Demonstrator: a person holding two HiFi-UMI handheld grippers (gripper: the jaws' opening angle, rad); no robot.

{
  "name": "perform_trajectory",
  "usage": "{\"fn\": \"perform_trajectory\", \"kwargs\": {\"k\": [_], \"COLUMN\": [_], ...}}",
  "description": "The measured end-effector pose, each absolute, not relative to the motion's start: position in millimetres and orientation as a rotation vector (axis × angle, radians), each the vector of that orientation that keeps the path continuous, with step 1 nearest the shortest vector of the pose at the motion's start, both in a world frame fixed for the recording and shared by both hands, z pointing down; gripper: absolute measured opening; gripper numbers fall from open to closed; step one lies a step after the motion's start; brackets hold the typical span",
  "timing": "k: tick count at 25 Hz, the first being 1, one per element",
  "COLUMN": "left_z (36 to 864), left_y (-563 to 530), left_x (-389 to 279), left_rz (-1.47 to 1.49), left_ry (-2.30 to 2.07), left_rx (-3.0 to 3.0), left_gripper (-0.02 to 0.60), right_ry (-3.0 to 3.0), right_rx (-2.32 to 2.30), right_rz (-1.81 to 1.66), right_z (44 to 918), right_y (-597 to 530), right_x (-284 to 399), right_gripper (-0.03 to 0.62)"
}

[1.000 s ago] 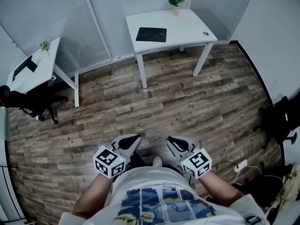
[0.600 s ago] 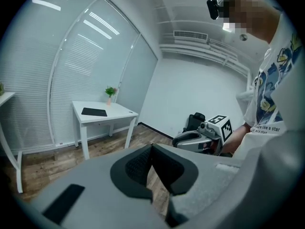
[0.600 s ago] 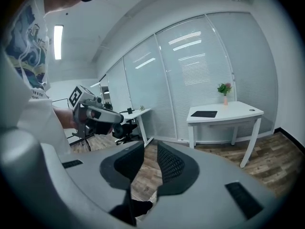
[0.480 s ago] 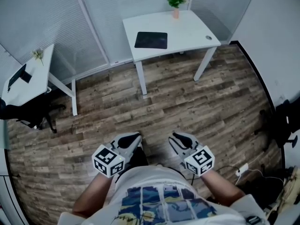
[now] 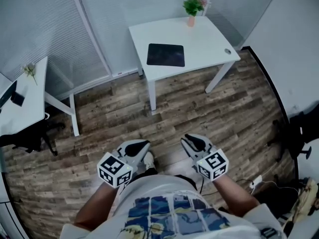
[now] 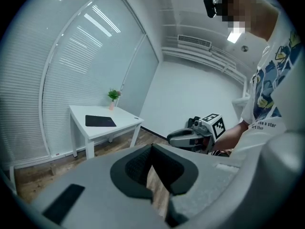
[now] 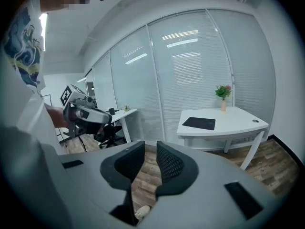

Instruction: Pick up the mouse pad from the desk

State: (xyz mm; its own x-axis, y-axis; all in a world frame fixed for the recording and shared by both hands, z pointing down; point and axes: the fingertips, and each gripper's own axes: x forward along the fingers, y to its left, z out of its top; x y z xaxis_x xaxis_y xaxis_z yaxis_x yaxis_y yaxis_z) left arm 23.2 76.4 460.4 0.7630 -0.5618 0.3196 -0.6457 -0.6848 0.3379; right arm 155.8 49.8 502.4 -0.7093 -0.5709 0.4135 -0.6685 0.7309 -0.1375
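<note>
Your left hand-held gripper (image 6: 152, 147) is empty, jaw tips together. Your right hand-held gripper (image 7: 150, 148), jaws partly apart and just now closing slightly, holds nothing. The mouse pad (image 5: 166, 54) lies on the tabletop (image 5: 205, 38), well apart from both.

A wood-plank floor (image 5: 199, 108) fills the middle of the frame. At top centre a white bench (image 5: 209, 39) stands against glass walls with blinds (image 5: 40, 24). A second white table (image 5: 22, 108) and a black chair (image 5: 25, 138) sit at left.
</note>
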Motion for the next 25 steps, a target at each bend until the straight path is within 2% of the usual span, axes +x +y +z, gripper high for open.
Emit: {"fn": "perform_trajectory", "kwargs": {"k": [10, 25], "left_z": [472.8, 468.8], "left_y": [-0.8, -138.2], "left_x": [-40.8, -45.9], "left_rz": [0.262, 0.274], "left_ry": [-0.896, -1.033], "left_rx": [2.537, 2.47], "left_gripper": [0.003, 0.003], "right_ry": [-2.535, -2.464], "right_rx": [1.056, 1.044], "right_rz": [0.369, 0.396], "right_z": [501.2, 555.6], "right_y": [-61.0, -298.0], "right_x": [115.8, 156.9], "right_gripper": [0.08, 0.081]}}
